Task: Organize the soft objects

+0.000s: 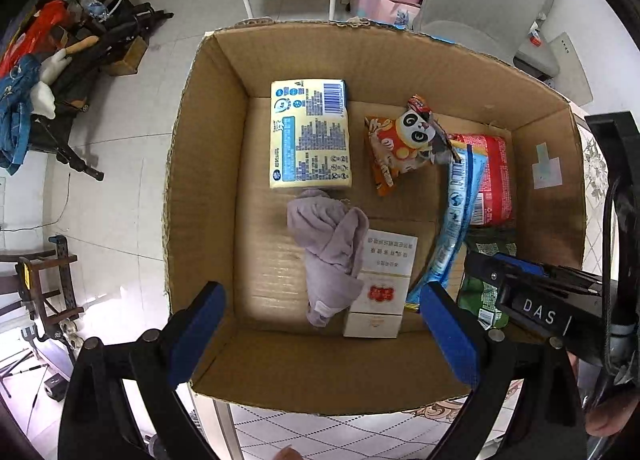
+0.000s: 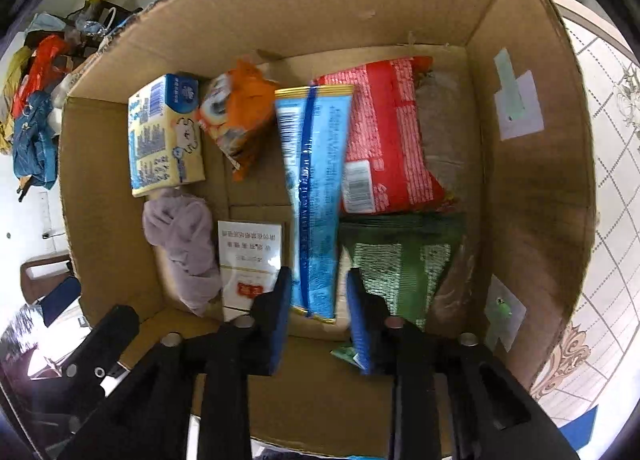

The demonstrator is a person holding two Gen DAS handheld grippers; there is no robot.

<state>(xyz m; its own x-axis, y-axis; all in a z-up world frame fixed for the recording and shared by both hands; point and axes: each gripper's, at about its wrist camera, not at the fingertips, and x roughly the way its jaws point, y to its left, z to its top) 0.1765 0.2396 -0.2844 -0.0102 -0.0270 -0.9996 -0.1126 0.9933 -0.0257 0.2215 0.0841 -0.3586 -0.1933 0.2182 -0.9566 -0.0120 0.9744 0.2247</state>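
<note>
Big open brown cardboard box (image 1: pixel 208 164) sits on a worktop with a patterned cloth (image 1: pixel 360 436), all the items inside on its floor. Red crinkly snack bag (image 2: pixel 384 132) lies at the far right side, dark green snack bag (image 2: pixel 400 260) just in front of it. Long light-blue foil packet (image 2: pixel 316 196) lies across both bags' left edges, running front to back. Pale yellow tissue pack with blue print (image 1: pixel 310 132) sits far left; orange panda-print snack pouch (image 1: pixel 400 144) is between it and the red bag. Crumpled lilac cloth (image 1: pixel 328 248) lies in front of the tissue pack, draped partly over a small white carton with red label (image 1: pixel 380 284).

Left tongs (image 1: pixel 320 336) hang above the box's near wall, spread wide, gripping nothing. Right tongs (image 2: pixel 318 320) are down inside the box, partly parted, blue pads either side of the blue packet's near end; contact cannot be told, view blurred.
</note>
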